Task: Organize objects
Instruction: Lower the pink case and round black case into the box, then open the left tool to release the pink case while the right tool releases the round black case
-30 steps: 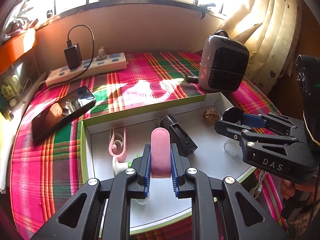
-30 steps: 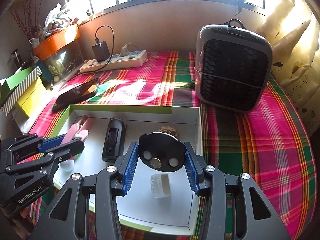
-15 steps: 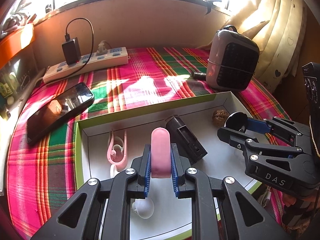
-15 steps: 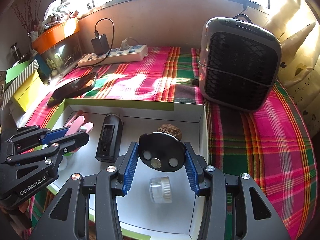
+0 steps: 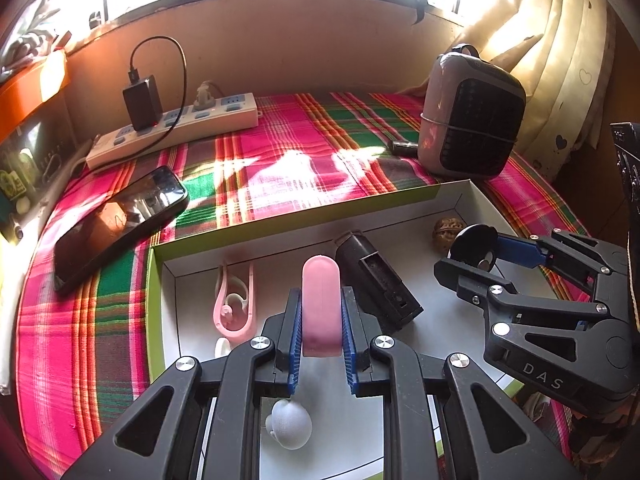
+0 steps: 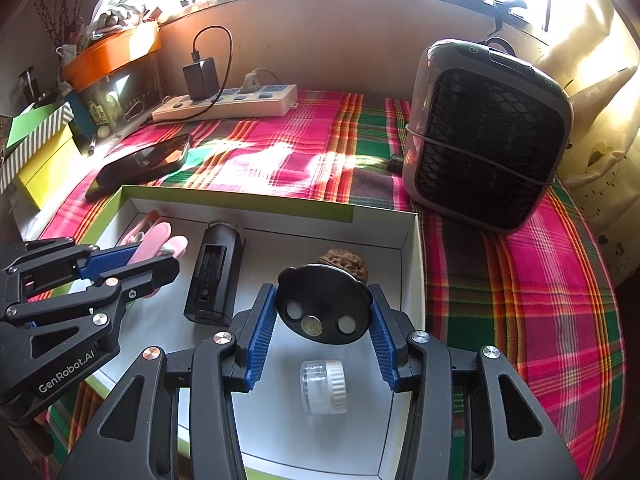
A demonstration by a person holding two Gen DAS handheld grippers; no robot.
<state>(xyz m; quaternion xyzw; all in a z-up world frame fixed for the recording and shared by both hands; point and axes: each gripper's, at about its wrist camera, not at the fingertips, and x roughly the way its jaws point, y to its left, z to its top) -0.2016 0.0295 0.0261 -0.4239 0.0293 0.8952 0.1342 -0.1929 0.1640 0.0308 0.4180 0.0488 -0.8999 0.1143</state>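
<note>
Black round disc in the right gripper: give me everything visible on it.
The black round disc is flat, matte, plastic-looking, with a small notch at its upper left rim. Its face shows three small round insets in a row: two pale, the middle one metallic. It is tilted face-on to the camera, pinched at both edges by the right gripper blue-padded jaws, above the white box.

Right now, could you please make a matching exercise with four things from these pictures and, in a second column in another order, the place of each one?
Things:
1. pink capsule-shaped piece
2. black round disc
3. phone
4. walnut

Places:
A. lying in the white box, not gripped
B. between the fingers of the right gripper
C. on the plaid cloth, outside the box
D. between the fingers of the left gripper

Pairs: 1-D, 2-B, 3-C, 4-A
</note>
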